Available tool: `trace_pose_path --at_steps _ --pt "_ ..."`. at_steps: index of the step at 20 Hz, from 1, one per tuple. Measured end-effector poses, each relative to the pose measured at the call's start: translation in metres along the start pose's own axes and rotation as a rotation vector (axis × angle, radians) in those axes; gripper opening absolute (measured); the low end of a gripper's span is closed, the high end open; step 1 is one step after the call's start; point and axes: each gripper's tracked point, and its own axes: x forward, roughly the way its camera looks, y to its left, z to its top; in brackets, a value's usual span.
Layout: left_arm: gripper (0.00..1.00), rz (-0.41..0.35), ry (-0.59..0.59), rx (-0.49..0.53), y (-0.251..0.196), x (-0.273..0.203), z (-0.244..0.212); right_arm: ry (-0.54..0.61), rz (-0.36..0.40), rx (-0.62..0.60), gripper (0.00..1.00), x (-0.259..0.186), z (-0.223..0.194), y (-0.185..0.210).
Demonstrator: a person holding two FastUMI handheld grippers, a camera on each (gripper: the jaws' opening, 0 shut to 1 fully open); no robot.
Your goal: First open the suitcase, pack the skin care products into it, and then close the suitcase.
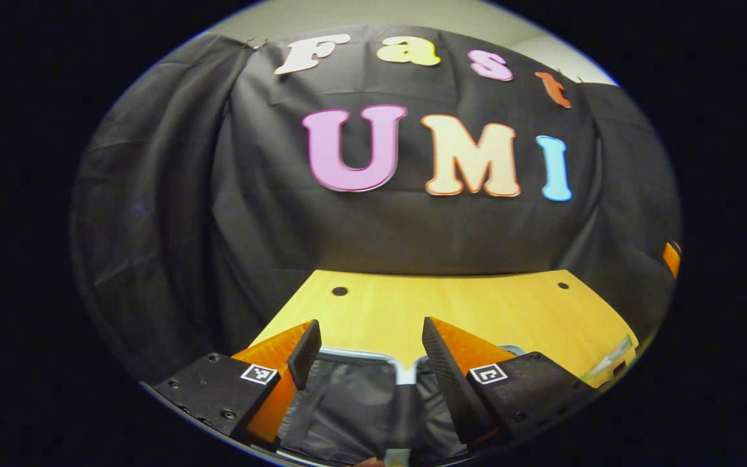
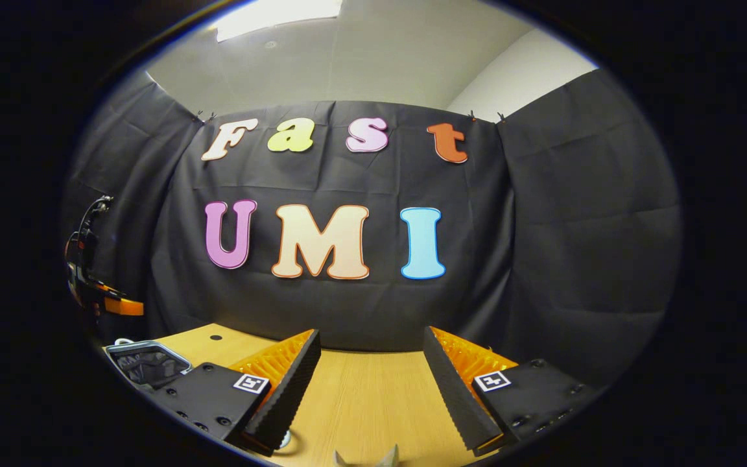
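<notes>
The suitcase [image 1: 354, 402] lies open right under my left gripper [image 1: 370, 331], showing dark lining inside a silver rim. That gripper is open and holds nothing; its fingers hang above the case's far edge. A small object [image 1: 398, 456] peeks in at the bottom edge, too cut off to identify. In the right gripper view the open suitcase [image 2: 146, 363] sits at the far left of the table. My right gripper [image 2: 371, 337] is open and empty above bare wood. The left gripper [image 2: 91, 285] hangs above the suitcase there. A pale pointed item [image 2: 367, 459] shows at the bottom edge.
The wooden table [image 1: 477, 311] has two small dark holes near its far edge and ends at the black cloth wall. A pale packet-like thing [image 1: 610, 357] lies at the table's right edge. A small metal ring [image 2: 286, 439] sits by my right gripper's left finger.
</notes>
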Motion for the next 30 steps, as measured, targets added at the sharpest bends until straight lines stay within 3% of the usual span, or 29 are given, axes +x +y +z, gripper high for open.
trace_pose_path --at_steps 6,12,20,26,30 --pt "0.93 -0.161 -0.017 0.052 -0.133 -0.017 0.003 0.0 0.033 0.018 0.99 -0.007 -0.002 -0.046" --pt "0.93 -0.242 -0.004 0.064 -0.222 -0.031 -0.018 0.003 0.064 0.04 0.99 -0.011 -0.01 -0.081" --pt "0.93 -0.329 0.12 0.014 -0.302 -0.056 -0.09 0.018 0.168 0.017 0.99 -0.015 -0.017 -0.081" --pt "0.94 -0.426 0.24 0.007 -0.357 -0.059 -0.154 0.066 0.181 -0.009 0.99 -0.023 -0.033 -0.089" --pt "0.92 -0.434 0.331 0.0 -0.367 -0.045 -0.201 0.1 0.178 -0.037 0.99 -0.027 -0.046 -0.096"
